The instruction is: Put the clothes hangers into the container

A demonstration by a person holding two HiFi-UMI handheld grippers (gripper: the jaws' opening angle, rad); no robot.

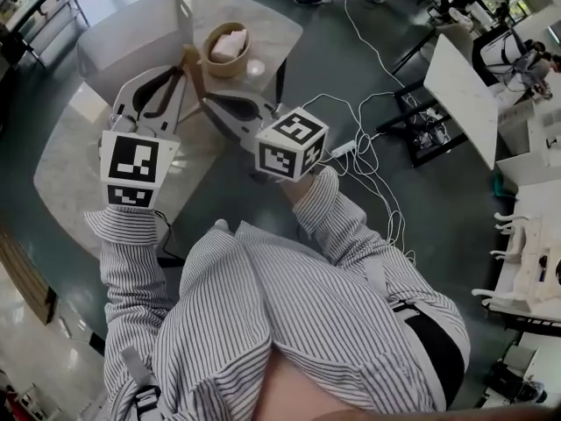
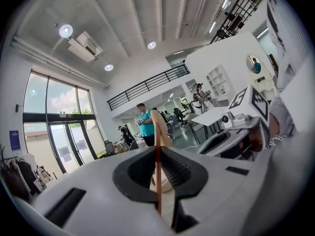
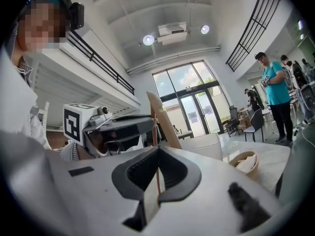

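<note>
Pale marble table lies below us, the white container at its far side beside a bowl. Our left gripper and right gripper each clamp the thin edge of a wooden clothes hanger, apparently the same one. It hangs near the container. We judge two grips stop it swinging.

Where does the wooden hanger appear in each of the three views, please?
Head view: wooden hanger is upper left, between the left gripper and right gripper.
Left gripper view: wooden hanger centre, edge-on in the jaws.
Right gripper view: wooden hanger centre, in the jaws.
Shared: teal-shirted person, both gripper views.
</note>
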